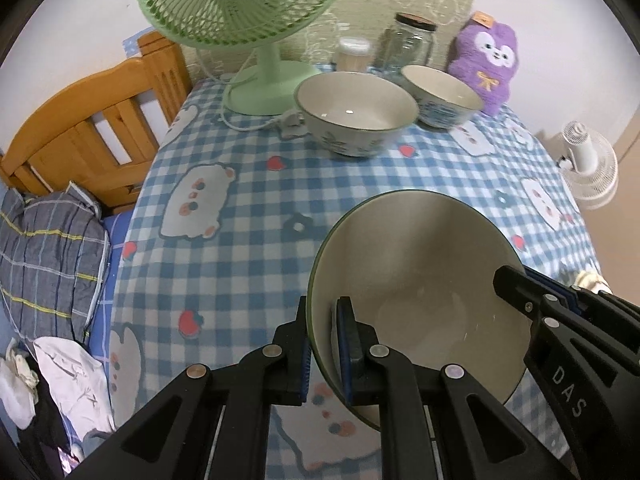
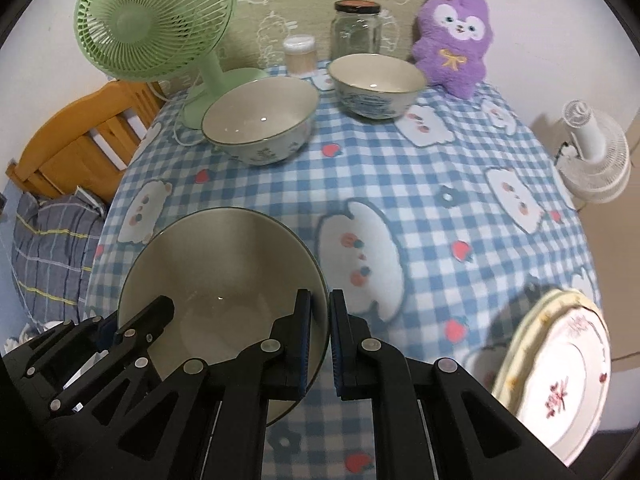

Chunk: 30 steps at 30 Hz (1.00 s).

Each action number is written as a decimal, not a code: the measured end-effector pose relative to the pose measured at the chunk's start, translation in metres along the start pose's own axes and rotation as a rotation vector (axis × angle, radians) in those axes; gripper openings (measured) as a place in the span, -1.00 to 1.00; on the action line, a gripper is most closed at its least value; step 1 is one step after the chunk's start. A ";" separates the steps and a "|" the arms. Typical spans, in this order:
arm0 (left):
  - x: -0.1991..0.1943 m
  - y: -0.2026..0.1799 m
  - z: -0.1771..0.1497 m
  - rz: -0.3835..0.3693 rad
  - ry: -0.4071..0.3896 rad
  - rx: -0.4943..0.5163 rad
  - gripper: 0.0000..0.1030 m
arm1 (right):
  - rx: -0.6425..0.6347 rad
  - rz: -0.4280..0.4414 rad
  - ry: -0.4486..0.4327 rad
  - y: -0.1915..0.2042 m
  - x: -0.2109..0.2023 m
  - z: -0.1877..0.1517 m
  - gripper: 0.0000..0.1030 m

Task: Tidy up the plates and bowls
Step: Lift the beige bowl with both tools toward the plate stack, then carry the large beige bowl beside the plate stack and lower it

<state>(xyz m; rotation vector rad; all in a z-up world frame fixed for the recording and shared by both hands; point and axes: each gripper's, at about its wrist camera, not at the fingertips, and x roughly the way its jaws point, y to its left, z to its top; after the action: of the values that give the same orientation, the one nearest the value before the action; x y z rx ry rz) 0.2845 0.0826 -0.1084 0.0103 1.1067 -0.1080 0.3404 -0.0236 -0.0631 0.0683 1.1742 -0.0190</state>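
Note:
I hold a large cream bowl with a dark green rim [image 1: 420, 280] [image 2: 224, 276] between both grippers, over the near part of the blue checked tablecloth [image 1: 248, 240]. My left gripper [image 1: 322, 312] is shut on its left rim, one finger inside and one outside. My right gripper [image 2: 320, 304] is shut on the opposite rim; it also shows in the left wrist view [image 1: 516, 288]. The left gripper [image 2: 160, 312] appears at the bowl's far side in the right wrist view. Two more bowls stand at the back: a green-rimmed one [image 2: 260, 116] and a blue-patterned one [image 2: 376, 84]. Stacked floral plates [image 2: 560, 380] sit at the near right.
At the back of the table stand a green fan [image 2: 156, 20], a glass jar [image 2: 356, 32], a small lidded tub [image 2: 299, 54] and a purple plush toy [image 2: 456, 40]. A white fan [image 2: 596, 152] stands off the right edge. A wooden bed frame [image 1: 92, 128] and pillow [image 1: 48, 256] lie to the left.

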 end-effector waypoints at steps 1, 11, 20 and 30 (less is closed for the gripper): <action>-0.003 -0.004 -0.002 -0.005 0.000 0.008 -0.84 | 0.007 -0.004 -0.001 -0.003 -0.004 -0.003 -0.77; -0.023 -0.034 -0.023 -0.046 -0.019 0.055 -0.84 | 0.054 -0.040 -0.010 -0.031 -0.031 -0.031 -0.77; -0.022 -0.050 -0.042 -0.075 0.004 0.064 -0.84 | 0.086 -0.054 0.002 -0.050 -0.035 -0.056 -0.77; -0.012 -0.070 -0.064 -0.088 0.047 0.082 -0.82 | 0.108 -0.076 0.028 -0.066 -0.029 -0.074 -0.77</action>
<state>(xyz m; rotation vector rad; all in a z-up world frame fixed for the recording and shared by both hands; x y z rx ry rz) 0.2161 0.0182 -0.1233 0.0375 1.1492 -0.2334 0.2577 -0.0850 -0.0673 0.1197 1.2026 -0.1490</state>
